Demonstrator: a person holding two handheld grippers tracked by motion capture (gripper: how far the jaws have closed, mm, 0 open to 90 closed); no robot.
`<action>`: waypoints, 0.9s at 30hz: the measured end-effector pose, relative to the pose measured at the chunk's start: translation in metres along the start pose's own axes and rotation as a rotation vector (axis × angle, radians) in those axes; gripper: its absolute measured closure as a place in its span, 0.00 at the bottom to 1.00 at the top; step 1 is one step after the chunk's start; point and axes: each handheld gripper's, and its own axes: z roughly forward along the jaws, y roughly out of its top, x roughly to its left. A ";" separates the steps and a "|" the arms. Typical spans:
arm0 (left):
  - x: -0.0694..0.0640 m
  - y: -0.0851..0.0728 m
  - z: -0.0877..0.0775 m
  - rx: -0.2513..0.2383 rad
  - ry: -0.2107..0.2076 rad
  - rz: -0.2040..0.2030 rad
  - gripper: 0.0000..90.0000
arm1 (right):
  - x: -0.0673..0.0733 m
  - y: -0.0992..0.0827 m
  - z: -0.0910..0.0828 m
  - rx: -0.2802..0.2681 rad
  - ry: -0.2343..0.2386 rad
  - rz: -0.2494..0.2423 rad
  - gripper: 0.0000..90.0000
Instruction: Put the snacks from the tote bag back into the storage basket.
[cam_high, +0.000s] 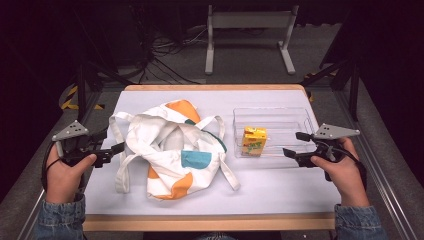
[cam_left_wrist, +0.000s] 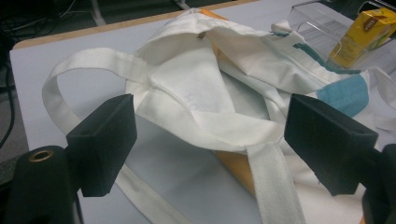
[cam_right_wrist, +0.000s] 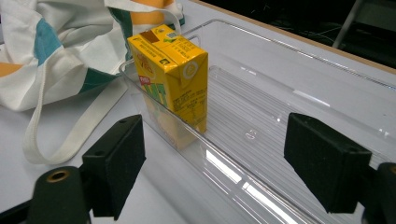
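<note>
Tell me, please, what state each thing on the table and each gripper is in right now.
tote bag: lying crumpled on the table, mouth gaping, straps loose.
juice carton: upright inside the bin, sealed.
clear bin: open-topped, holding the carton.
left gripper: open, beside the bag.
right gripper: open, at the bin's edge.

Your counter (cam_high: 270, 195) has a white top with a wooden rim. On it you have a crumpled tote (cam_high: 172, 150) at the left-middle and, just beside it to the right, a clear bin (cam_high: 295, 116) holding a yellow carton (cam_high: 254, 141).
</note>
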 end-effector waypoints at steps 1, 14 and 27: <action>0.000 0.000 0.000 0.000 0.000 0.000 0.20 | 0.001 -0.001 0.000 -0.002 0.001 -0.002 0.23; 0.000 0.000 -0.001 -0.002 0.001 0.003 0.19 | 0.009 -0.031 0.013 -0.039 -0.075 0.018 0.20; 0.000 -0.001 0.000 -0.002 0.001 0.006 0.19 | 0.022 -0.030 0.009 -0.022 -0.095 -0.027 0.20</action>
